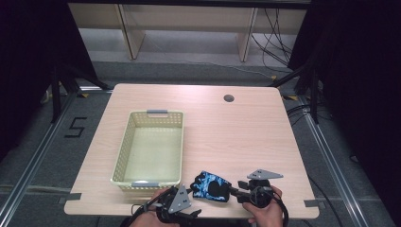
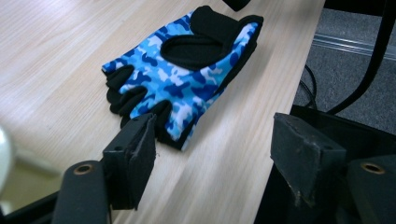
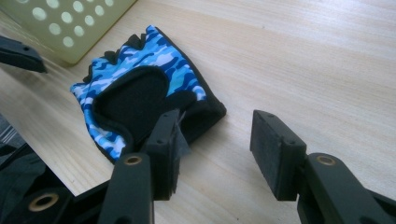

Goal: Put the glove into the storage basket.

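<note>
One blue camo glove [image 1: 211,186] flat on the counter [image 1: 236,137], near the front edge, just right of the yellow basket [image 1: 150,147]. Left gripper [image 2: 212,156] at its finger end, jaws wide apart, holding nothing. Right gripper [image 3: 217,147] at its wrist end, jaws wide apart too, also holding nothing.

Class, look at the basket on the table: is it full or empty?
Empty. In the high view the basket shows a bare floor; the glove lies outside it on the table.
</note>
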`<state>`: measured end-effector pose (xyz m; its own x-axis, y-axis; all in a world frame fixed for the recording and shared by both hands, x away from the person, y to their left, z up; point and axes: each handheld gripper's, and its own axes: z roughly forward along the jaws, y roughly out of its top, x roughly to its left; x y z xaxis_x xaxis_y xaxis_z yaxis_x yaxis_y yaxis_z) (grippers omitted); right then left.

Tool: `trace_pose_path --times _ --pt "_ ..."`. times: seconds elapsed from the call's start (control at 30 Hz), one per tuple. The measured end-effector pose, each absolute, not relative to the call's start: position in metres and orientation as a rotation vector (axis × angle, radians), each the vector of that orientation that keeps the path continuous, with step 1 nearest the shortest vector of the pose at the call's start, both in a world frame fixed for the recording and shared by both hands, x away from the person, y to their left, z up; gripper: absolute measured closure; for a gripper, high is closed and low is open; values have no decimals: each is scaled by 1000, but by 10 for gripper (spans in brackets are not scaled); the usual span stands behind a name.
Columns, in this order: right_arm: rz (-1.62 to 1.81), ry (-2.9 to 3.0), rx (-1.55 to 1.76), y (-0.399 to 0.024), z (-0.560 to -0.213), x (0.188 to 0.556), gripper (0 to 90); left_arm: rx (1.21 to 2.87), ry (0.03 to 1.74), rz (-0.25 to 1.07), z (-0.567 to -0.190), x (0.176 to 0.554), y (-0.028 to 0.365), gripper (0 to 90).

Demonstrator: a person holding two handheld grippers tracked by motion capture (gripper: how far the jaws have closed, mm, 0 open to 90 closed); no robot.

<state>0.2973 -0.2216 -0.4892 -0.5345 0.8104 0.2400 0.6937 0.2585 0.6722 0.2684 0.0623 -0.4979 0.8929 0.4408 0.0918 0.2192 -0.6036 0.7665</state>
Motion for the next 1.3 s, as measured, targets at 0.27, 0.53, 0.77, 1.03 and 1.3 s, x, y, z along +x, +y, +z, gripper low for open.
trace_pose_path --times 0.27,0.53,0.77,1.03,1.3 --pt "1169 2370 1400 -221 -491 298 538 2269 483 354 -502 274 54 339" --pt "1147 2390 1398 -221 -491 297 536 2298 507 396 -509 278 46 384" --pt "1160 2392 1390 -221 -491 297 523 2321 502 419 -512 279 41 431" --pt "1151 2390 1378 -222 -491 298 524 2331 468 429 -512 279 38 641" --pt "1165 2357 1493 -231 -496 301 554 2347 409 409 -513 277 37 823"
